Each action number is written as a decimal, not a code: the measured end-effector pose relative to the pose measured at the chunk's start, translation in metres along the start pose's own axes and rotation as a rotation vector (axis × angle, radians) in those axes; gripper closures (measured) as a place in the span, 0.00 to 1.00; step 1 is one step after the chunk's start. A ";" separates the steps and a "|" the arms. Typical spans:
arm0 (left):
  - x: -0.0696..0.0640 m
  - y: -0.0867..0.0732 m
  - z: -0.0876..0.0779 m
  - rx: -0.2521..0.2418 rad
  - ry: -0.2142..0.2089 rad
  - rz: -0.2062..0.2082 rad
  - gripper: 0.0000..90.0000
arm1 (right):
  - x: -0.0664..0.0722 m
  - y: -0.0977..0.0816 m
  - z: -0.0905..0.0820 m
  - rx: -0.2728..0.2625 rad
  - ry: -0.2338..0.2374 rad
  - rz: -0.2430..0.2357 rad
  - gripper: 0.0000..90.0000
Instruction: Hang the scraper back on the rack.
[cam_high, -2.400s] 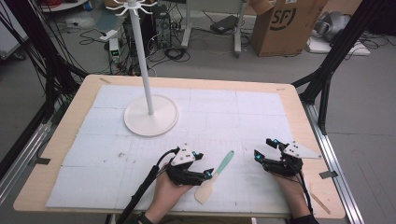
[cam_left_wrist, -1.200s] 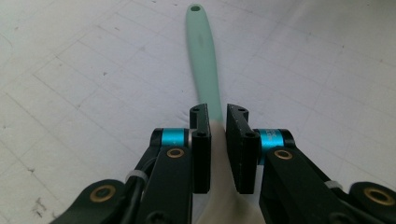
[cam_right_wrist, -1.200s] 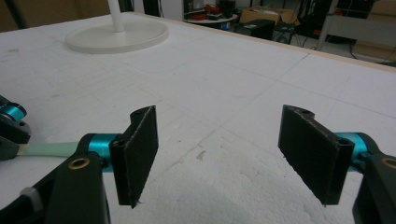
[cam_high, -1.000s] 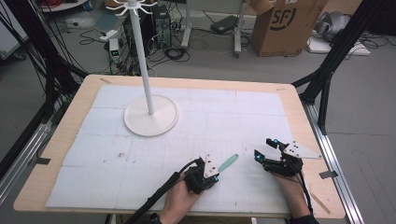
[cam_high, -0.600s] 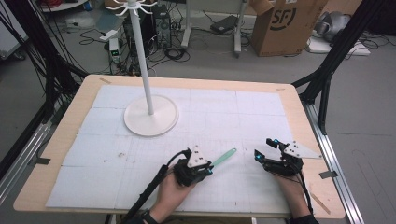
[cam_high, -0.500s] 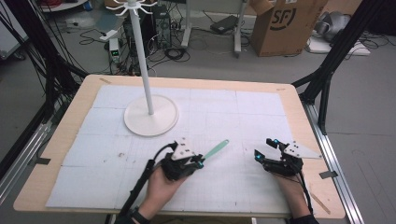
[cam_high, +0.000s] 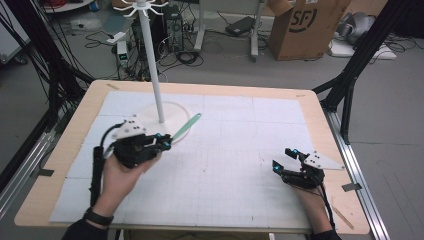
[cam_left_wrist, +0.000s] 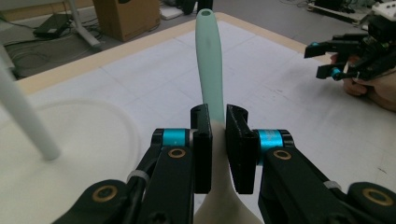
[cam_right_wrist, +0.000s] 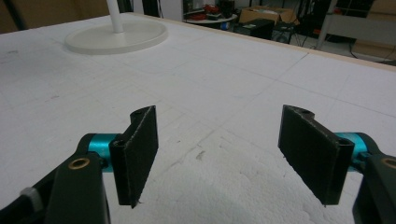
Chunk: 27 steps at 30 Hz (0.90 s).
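**Q:** What is held, and where does it sit relative to the fingers?

**A:** The left gripper (cam_left_wrist: 217, 140) has its fingers (cam_left_wrist: 201, 144) pinched on a spatula (cam_left_wrist: 208, 60). The mint-green handle runs straight out beyond the fingertips; a cream part, probably the blade, lies below and behind them. In the high view the spatula (cam_high: 186, 125) points away from the left gripper (cam_high: 161, 141), its far end above the round base of the white stand (cam_high: 172, 107).

**Q:** How will it handle?

**A:** Judged light. The handle looks smooth and possibly rubbery, so it may be slippery and flex slightly. The grip sits at the narrow neck where the handle meets the cream part. With the long handle projecting past the fingers, it may pivot if bumped. It does not look fragile.

**Q:** State of the other gripper?

**A:** The right gripper (cam_right_wrist: 219, 158) has its fingers spread wide with nothing between them. In the high view the right gripper (cam_high: 282, 161) sits low over the tabletop (cam_high: 240, 150), well apart from the spatula.

**Q:** Edges and open room?

**A:** The stand's pole (cam_high: 152, 65) rises just beside the handle, to the fingers' left in the left gripper view, and is the nearest obstruction. Between the two grippers the white mat is bare. The tabletop's wooden border is well clear of both sets of fingers.
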<state>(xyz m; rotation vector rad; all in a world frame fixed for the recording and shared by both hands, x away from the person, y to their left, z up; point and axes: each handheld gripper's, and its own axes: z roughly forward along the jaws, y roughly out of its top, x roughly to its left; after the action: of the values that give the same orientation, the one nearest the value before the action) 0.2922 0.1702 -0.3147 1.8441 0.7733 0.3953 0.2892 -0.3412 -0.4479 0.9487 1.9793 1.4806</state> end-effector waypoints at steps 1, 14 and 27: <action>0.005 0.004 -0.006 -0.001 0.009 0.003 0.90 | 0.000 0.000 0.000 0.001 0.001 0.001 0.32; 0.050 0.071 -0.074 -0.030 0.043 0.056 0.90 | 0.000 0.000 0.000 0.001 0.001 0.002 0.32; 0.085 0.121 -0.123 -0.135 0.019 0.067 0.90 | 0.000 0.000 0.000 0.002 0.002 0.003 0.32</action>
<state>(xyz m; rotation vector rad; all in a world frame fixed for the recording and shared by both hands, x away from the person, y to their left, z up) 0.3216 0.2845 -0.1622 1.7447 0.6824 0.4971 0.2892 -0.3412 -0.4479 0.9517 1.9814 1.4821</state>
